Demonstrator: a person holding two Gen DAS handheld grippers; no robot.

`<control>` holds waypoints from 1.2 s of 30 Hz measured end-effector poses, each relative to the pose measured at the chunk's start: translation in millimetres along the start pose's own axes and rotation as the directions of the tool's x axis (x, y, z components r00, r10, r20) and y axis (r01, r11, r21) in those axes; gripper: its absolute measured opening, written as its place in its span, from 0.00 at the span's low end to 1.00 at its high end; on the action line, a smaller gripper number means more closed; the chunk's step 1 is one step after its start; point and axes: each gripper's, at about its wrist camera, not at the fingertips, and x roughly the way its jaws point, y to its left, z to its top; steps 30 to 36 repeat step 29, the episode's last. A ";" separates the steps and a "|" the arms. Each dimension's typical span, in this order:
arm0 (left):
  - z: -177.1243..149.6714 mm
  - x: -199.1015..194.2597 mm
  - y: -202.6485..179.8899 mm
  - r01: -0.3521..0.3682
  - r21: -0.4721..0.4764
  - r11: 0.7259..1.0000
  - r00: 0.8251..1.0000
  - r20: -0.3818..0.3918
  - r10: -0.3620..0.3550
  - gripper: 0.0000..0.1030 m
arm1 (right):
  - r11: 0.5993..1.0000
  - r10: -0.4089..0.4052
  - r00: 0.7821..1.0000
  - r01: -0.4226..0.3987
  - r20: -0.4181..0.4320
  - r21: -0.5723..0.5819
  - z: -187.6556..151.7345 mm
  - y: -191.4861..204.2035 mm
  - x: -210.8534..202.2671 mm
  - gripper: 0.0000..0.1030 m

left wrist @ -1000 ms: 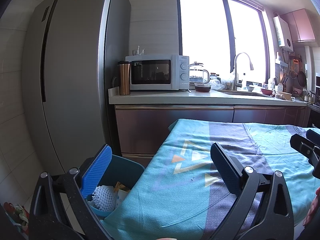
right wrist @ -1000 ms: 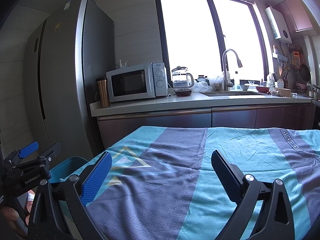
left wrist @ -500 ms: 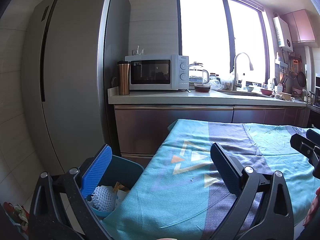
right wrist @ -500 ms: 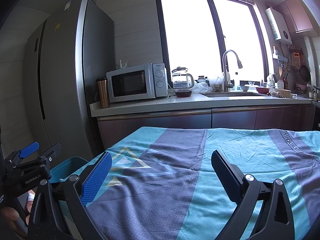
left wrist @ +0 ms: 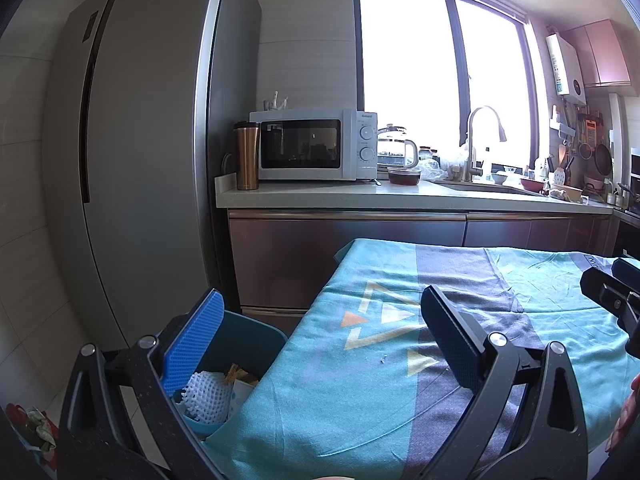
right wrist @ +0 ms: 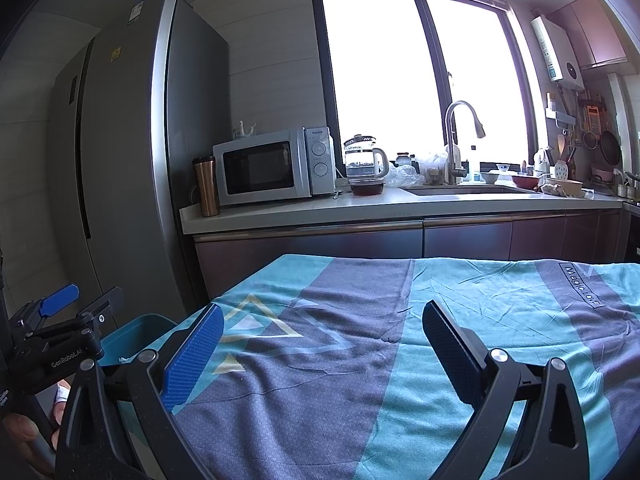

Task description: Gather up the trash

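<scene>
Bin (left wrist: 256,336) down on the floor, right against the left edge of the tabletop (left wrist: 400,364), net wrap (left wrist: 206,394) and scraps inside. Behind the tabletop, a counter (left wrist: 400,196) along the window wall: microwave (left wrist: 312,145) on its left end, mug (left wrist: 247,156) just left of that, kettle (left wrist: 394,150) to the right, faucet (left wrist: 478,140) further right. Fridge (left wrist: 140,160) standing left of the counter.

A teal plastic trash bin (left wrist: 256,344) stands on the floor, just beside the left edge of the cloth-covered bench. It is open at the top. Inside lie a white foam fruit net (left wrist: 206,398), a brown cardboard scrap (left wrist: 236,372) and a pale paper piece (left wrist: 240,394), piled together against the near wall.
</scene>
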 end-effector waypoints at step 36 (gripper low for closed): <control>2.9 62.3 -34.4 0.101 0.030 0.994 0.976 -0.198 -0.093 0.95 | 0.997 -0.072 0.995 0.074 -0.065 0.029 -1.6 -37.4 12.6 0.94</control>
